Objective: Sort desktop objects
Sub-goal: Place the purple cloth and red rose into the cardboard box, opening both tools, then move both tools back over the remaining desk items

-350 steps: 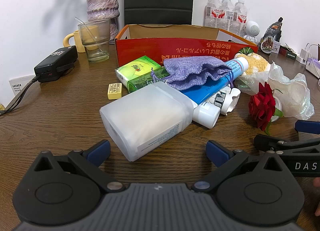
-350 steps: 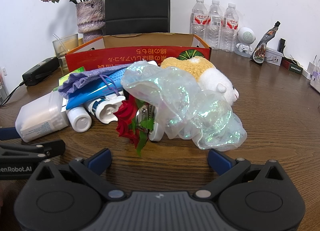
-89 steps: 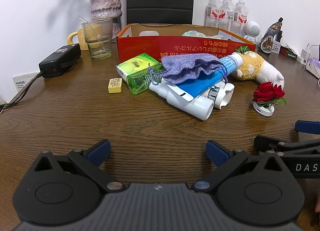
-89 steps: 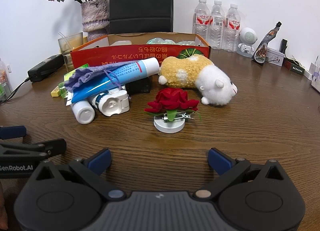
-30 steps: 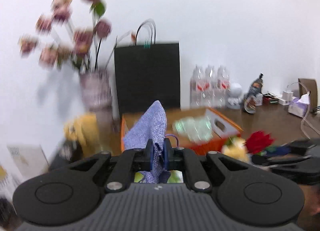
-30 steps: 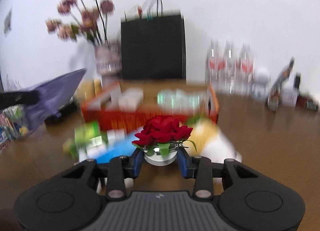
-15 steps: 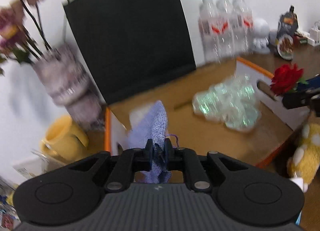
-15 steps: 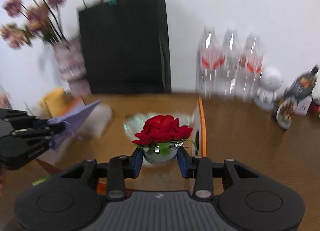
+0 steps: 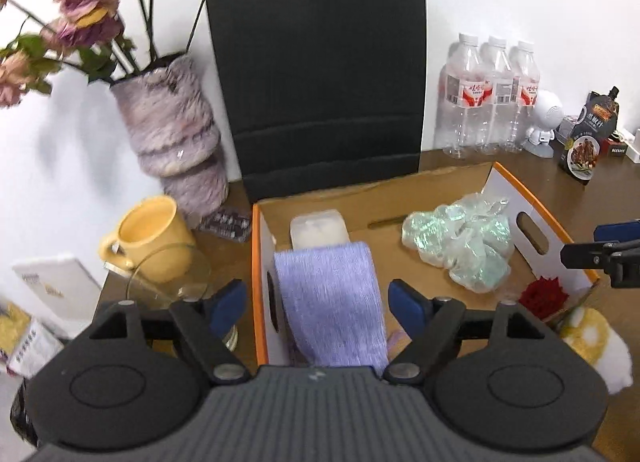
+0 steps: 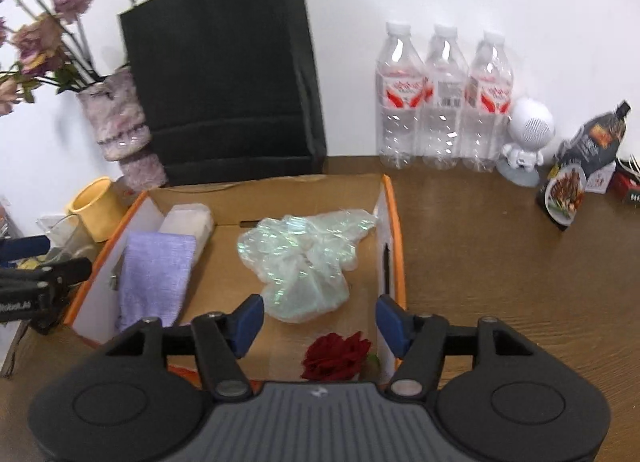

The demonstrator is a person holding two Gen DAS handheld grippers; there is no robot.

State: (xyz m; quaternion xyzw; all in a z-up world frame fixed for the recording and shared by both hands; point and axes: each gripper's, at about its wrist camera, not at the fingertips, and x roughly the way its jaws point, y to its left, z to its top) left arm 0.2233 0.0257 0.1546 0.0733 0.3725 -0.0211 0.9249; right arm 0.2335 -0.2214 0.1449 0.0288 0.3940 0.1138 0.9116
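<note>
both tools wide open over the orange-rimmed cardboard box (image 10: 394, 230)
left tool (image 9: 318, 300) and right tool (image 10: 318, 320) grip nothing; purple woven pouch (image 10: 154, 272) and red artificial rose (image 10: 336, 356) lie inside.

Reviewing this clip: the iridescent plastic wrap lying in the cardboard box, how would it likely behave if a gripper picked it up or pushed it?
The iridescent wrap lies crumpled in loose folds on the box floor, so it is probably floppy and light. A push would likely crush or slide it, not roll it. Its glossy film looks slippery, so a pinch may catch only one fold.
</note>
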